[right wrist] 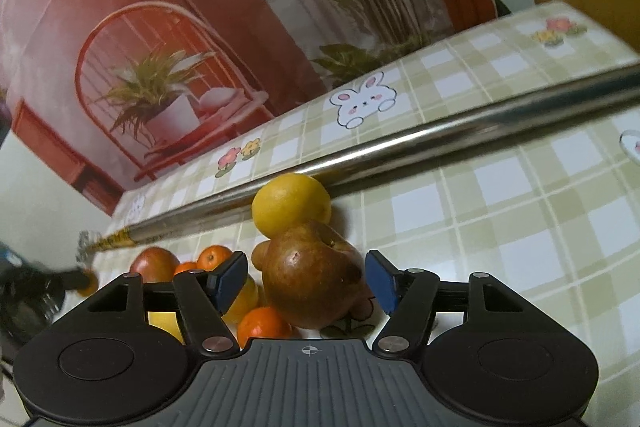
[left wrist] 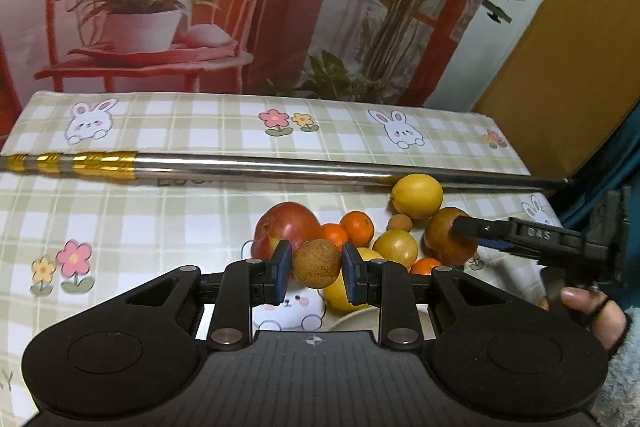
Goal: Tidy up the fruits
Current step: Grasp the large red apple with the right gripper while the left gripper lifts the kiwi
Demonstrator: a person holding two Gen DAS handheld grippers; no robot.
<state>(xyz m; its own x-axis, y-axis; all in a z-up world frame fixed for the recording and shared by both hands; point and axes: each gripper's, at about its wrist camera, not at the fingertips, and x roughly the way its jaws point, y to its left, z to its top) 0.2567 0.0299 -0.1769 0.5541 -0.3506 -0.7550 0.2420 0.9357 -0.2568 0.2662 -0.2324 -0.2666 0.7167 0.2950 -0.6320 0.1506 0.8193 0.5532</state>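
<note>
My left gripper (left wrist: 316, 267) is shut on a small round brown fruit (left wrist: 316, 262) and holds it above the fruit pile. Below it on the checked tablecloth (left wrist: 160, 227) lie a red mango (left wrist: 284, 229), small oranges (left wrist: 357, 227), a lemon (left wrist: 417, 195) and a yellow-green fruit (left wrist: 396, 247). In the right wrist view my right gripper (right wrist: 306, 281) stands open around a brown pear (right wrist: 312, 283), which rests on the cloth with a gap at each pad. The lemon (right wrist: 290, 205) sits just behind the pear, and oranges (right wrist: 262, 327) lie to its left.
A long metal rod (left wrist: 280, 167) with gold bands crosses the table behind the fruit. A person's hand (left wrist: 596, 311) holds the right gripper at the right edge. A printed backdrop of a chair and plants stands behind the table's far edge (left wrist: 260, 97).
</note>
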